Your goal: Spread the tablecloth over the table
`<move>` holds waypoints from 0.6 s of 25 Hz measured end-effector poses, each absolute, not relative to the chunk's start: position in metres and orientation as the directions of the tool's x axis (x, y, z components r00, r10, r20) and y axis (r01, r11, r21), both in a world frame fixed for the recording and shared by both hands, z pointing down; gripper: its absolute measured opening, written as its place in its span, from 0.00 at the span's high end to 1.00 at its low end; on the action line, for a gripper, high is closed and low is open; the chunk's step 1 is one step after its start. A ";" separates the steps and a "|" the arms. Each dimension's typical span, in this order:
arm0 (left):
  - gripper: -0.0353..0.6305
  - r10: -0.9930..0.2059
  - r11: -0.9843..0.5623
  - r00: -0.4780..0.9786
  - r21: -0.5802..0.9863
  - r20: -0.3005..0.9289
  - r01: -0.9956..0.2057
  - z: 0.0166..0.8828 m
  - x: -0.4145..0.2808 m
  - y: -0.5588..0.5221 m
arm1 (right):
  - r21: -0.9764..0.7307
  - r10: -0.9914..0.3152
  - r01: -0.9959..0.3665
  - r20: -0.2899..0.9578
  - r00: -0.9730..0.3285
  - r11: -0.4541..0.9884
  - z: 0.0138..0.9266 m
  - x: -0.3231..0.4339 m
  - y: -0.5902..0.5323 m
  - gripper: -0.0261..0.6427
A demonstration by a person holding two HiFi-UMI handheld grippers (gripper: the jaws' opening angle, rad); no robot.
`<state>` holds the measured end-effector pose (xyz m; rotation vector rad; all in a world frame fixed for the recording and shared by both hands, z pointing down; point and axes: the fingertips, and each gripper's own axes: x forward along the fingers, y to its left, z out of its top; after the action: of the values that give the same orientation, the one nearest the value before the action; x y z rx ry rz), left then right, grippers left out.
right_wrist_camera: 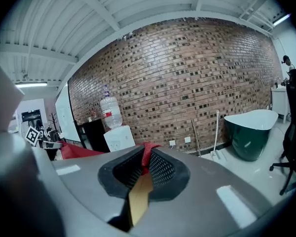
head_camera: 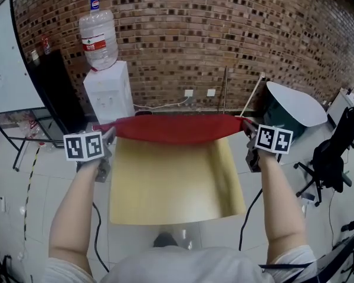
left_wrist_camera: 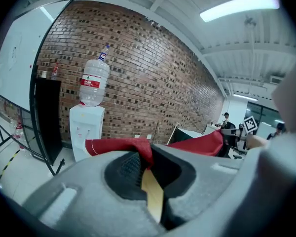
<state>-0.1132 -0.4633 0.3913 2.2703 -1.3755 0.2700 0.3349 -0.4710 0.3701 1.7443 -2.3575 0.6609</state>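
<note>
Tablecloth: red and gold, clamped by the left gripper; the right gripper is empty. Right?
No. The right gripper is not empty: the right gripper view shows its jaws shut on the tablecloth too. The left gripper clamps it, as stated.

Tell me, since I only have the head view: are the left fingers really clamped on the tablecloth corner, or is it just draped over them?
Observer: Clamped. The left gripper view shows the left gripper shut on the tablecloth, with its red face and yellow underside pinched together.
Operator: And the right side?
Observer: Same. The right gripper view shows the right gripper shut on a red-and-yellow fold of the cloth.
Operator: Anyone nearby?
Observer: The left gripper view shows a person in the background, beyond the cloth's right end.
</note>
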 end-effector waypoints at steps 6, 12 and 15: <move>0.94 -0.753 -0.371 0.464 0.281 0.466 -0.885 0.434 -0.106 -0.405 | -0.288 -0.851 -0.933 0.414 -0.324 0.215 0.415 0.344 -0.410 0.94; 0.94 -0.727 -0.332 0.440 0.292 0.527 -0.897 0.490 -0.094 -0.357 | -0.323 -0.831 -0.929 0.455 -0.319 0.180 0.470 0.351 -0.365 0.94; 0.94 -0.711 -0.314 0.434 0.302 0.554 -0.900 0.520 -0.089 -0.329 | -0.332 -0.817 -0.930 0.486 -0.310 0.156 0.498 0.354 -0.343 0.94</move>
<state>-0.0894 -0.3288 0.5205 2.1161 -1.3501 0.4304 0.3538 -0.3429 0.4977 1.7157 -2.2339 0.8707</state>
